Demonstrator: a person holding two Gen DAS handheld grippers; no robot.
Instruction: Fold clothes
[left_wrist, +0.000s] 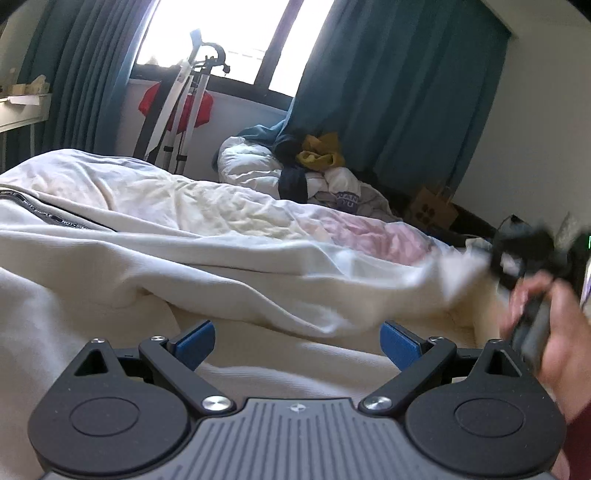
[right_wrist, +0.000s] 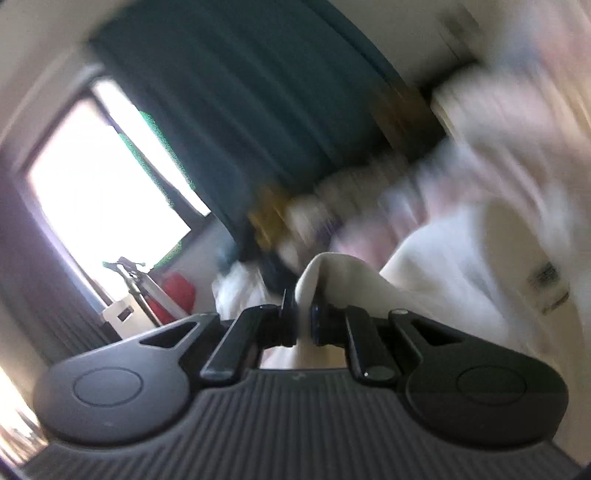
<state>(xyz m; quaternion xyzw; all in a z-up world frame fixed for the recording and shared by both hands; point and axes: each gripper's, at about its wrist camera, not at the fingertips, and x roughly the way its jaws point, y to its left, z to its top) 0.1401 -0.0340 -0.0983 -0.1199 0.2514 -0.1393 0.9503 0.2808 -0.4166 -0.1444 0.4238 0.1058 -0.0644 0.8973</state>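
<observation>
The step in hand looks like the first lift of a fold: the right gripper (right_wrist: 303, 319) has its jaws pressed narrow on an edge of the cream-white, soft ribbed cotton garment (left_wrist: 229, 258), and the fabric rises between them as a rounded peak. In the left wrist view this gripper appears at 3 o'clock, blurred, with the person's right hand (left_wrist: 557, 332) around its handle. The left gripper (left_wrist: 297, 341) hovers just above the same garment with jaws wide and nothing between the blue pads (left_wrist: 397, 341). The garment lies spread over the bed (left_wrist: 373, 232), thick and wrinkled, with a dark printed tape (left_wrist: 51, 218) at 9 o'clock. Next, I judge, the left jaws need to take a second edge so that the cloth stays flat. Teal pleated curtains (left_wrist: 399, 92) hang behind at 12 o'clock.
</observation>
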